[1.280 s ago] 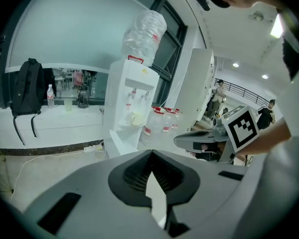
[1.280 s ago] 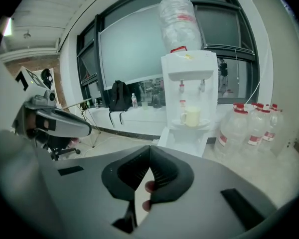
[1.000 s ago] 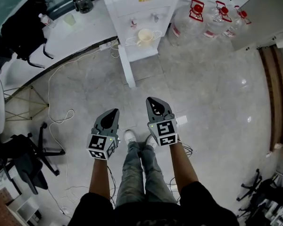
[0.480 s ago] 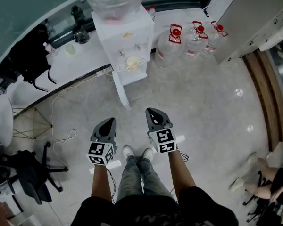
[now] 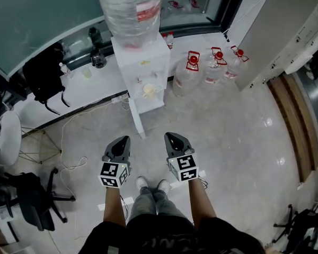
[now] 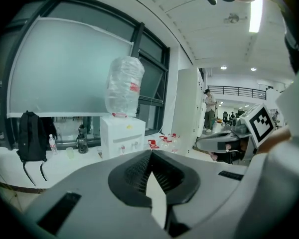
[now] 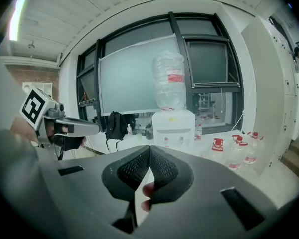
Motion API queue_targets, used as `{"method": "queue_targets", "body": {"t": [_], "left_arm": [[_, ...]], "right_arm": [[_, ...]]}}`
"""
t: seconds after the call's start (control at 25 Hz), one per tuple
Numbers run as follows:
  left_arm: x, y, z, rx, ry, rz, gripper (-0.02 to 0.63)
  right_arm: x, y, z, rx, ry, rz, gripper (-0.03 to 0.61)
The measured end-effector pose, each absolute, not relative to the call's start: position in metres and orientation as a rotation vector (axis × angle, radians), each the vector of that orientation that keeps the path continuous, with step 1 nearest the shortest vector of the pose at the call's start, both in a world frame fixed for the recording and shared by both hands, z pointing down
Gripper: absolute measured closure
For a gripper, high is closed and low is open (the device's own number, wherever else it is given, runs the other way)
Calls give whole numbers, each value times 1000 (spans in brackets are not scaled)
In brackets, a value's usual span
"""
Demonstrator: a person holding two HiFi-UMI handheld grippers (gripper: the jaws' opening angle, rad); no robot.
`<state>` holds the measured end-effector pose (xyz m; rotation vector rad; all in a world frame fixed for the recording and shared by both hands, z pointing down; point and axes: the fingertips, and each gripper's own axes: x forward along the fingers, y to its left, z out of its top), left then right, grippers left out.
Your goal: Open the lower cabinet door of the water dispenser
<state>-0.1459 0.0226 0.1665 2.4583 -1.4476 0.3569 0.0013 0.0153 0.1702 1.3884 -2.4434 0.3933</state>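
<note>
left gripper [image 5: 123,139] and right gripper [image 5: 173,136], jaws together and empty, hover well apart from the far water dispenser [image 5: 143,62], whose lower door [image 5: 150,105] looks light, stiff and smooth, best hooked at its free edge.

Head view: bottle [image 5: 130,12] was clipped by top edge; dispenser [image 5: 147,73] door too foreshortened to tell its state. In own views, left gripper [image 6: 150,157] and right gripper [image 7: 149,151] each blocked dispenser's lower half.

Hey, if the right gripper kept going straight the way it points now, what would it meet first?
Probably the water dispenser: it stands almost dead ahead of the right gripper, with only floor between. Depth is hard to judge.
</note>
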Motion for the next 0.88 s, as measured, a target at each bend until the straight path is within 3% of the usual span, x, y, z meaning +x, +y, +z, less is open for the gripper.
{"method": "queue_targets", "body": {"t": [0.88], "left_arm": [[-142,62,60,2506,-1584,226,604]], "right_arm": [[43,57,70,1475,-2498,238,566]]}}
